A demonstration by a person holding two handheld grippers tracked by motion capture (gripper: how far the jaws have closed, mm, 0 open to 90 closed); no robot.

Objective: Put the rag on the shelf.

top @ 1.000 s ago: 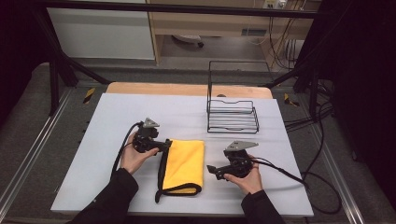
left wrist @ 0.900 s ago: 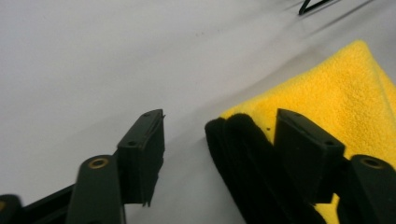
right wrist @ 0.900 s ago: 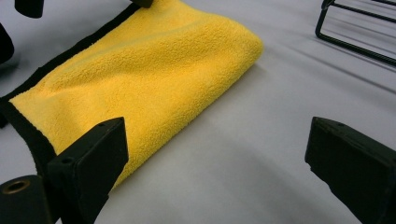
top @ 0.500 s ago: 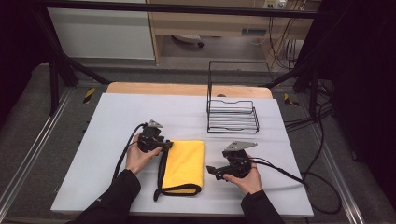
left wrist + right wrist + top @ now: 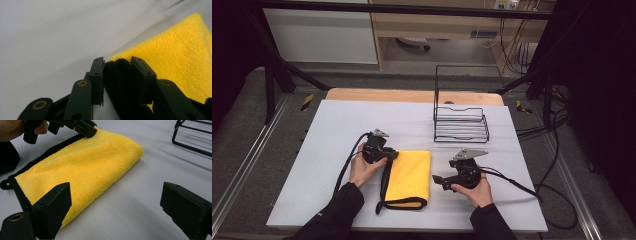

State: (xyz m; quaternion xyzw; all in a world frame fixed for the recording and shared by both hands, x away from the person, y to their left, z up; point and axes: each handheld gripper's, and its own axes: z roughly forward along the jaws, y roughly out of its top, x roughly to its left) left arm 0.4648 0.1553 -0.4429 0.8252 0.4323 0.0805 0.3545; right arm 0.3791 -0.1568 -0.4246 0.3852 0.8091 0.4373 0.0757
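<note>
A folded yellow cloth (image 5: 409, 172) (image 5: 82, 162) with a black trim lies on the white table (image 5: 337, 125), near its front edge. My left gripper (image 5: 391, 155) (image 5: 117, 60) is at the cloth's far left corner. Its jaws have just been closing, and the black trim (image 5: 117, 75) now fills the gap between the pads, which press on it. The yellow pile (image 5: 180, 57) spreads beyond the jaws. My right gripper (image 5: 437, 180) (image 5: 115, 192) rests just right of the cloth, pointing at it, its jaws wide open with nothing between them. It looks across at the left gripper (image 5: 85, 127).
A black wire rack (image 5: 460, 120) (image 5: 192, 135) stands at the back right of the table. Cables (image 5: 522, 187) trail off the right edge from the right gripper. A loop of black trim (image 5: 399, 204) curls at the cloth's near end.
The left gripper has slid right onto the cloth's far left corner and its jaws have narrowed around the black trim. The right gripper has stayed put.
</note>
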